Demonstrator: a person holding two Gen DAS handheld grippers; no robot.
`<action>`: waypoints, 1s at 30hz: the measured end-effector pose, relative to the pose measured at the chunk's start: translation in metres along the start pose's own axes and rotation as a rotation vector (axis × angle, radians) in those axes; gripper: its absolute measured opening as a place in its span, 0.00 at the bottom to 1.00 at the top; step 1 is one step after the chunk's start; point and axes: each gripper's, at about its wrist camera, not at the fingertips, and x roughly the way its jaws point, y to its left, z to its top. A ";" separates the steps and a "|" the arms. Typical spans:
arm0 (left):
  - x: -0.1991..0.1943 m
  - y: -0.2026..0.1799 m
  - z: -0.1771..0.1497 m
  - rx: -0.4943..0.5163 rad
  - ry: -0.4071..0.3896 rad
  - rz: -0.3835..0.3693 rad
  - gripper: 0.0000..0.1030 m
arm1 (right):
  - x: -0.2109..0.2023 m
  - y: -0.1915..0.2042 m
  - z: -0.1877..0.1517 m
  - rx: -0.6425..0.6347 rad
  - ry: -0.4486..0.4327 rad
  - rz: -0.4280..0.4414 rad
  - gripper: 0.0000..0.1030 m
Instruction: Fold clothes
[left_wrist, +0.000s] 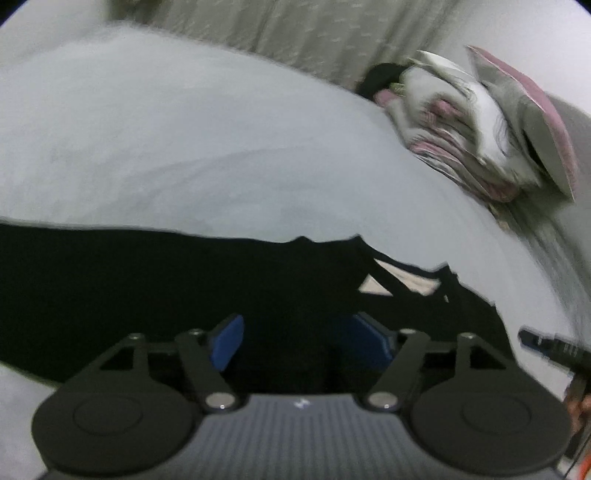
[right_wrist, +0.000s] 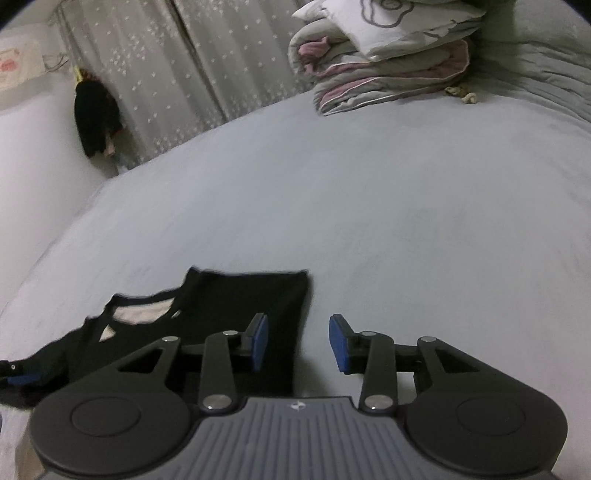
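So here's where we're at: our left gripper (left_wrist: 297, 341) has its jaws spread pretty wide, and we can see both blue pads (left_wrist: 226, 341) standing apart with nothing pinched between them. It's hanging right over the black garment (left_wrist: 147, 295), which fills the whole gap between the fingers and spreads out to the left and right of them, but we can't really tell whether the pad tips are brushing the cloth or sitting just above it, since it's all dark down there. Our right gripper (right_wrist: 299, 341) is open too, though not as wide, maybe a moderate gap, and it's got hold of nothing. In the right wrist view its left pad sits over the right-hand edge of the garment while the other pad is over bare grey bedsheet (right_wrist: 406, 203), so the cloth's edge runs between the two jaws. The garment itself lies flat on the sheet, a strappy top with a cut-out neckline where a pale lining (right_wrist: 142, 314) shows through, and a squared-off folded edge at its far end. At the far side of the bed there's a stack of folded bedding (right_wrist: 388, 70) in grey and pink, with a spotted curtain (right_wrist: 166, 66) behind it and some dark thing (right_wrist: 96, 118) hanging by the wall. Left view is quite blurry.
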 end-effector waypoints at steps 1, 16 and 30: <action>0.001 -0.005 -0.005 0.044 -0.001 0.017 0.71 | -0.004 0.003 -0.003 -0.001 0.003 0.008 0.36; -0.027 0.074 -0.026 -0.428 -0.162 0.146 0.58 | -0.029 0.014 -0.038 0.020 -0.035 -0.009 0.38; -0.004 0.054 -0.029 -0.408 -0.078 0.042 0.26 | -0.040 0.004 -0.024 0.000 -0.012 -0.024 0.37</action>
